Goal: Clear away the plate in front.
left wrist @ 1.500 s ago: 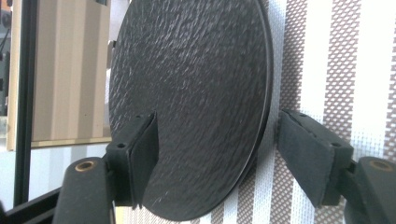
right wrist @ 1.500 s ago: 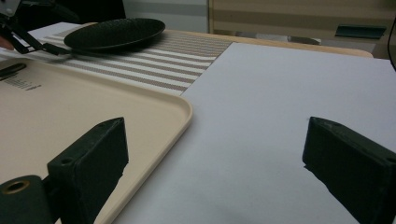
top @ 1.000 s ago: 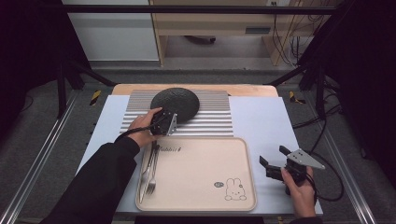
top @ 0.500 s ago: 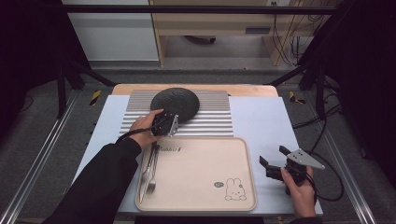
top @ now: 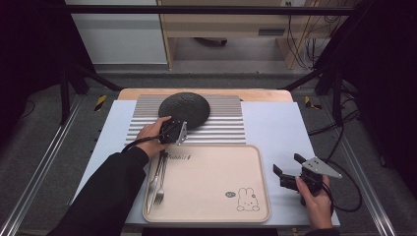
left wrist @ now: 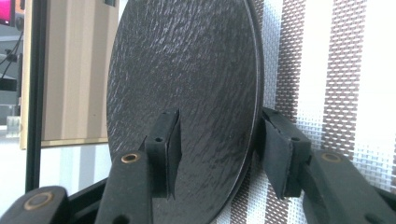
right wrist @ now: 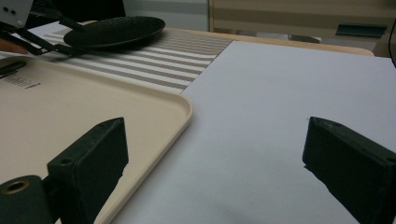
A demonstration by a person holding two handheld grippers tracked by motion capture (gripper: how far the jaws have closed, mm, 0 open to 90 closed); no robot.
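A dark, textured round plate (top: 184, 108) lies on a striped placemat (top: 226, 123) at the back of the table. My left gripper (top: 179, 128) is at the plate's near rim. In the left gripper view the plate (left wrist: 187, 70) stands between the jaws, one pad on its face and the other behind its rim, and my left gripper (left wrist: 217, 135) is shut on it. My right gripper (top: 287, 164) is held open over the white mat, right of the beige tray (top: 265, 182). Nothing is between the jaws of my right gripper (right wrist: 215, 158).
A fork and a knife (top: 156, 182) lie along the tray's left side. A rabbit drawing is printed at the tray's near right corner. The white table mat (top: 280, 128) lies bare to the right of the placemat. Metal rails run along both sides of the table.
The left gripper has barely shifted at the plate's rim. The right hand and its gripper have stayed where they were.
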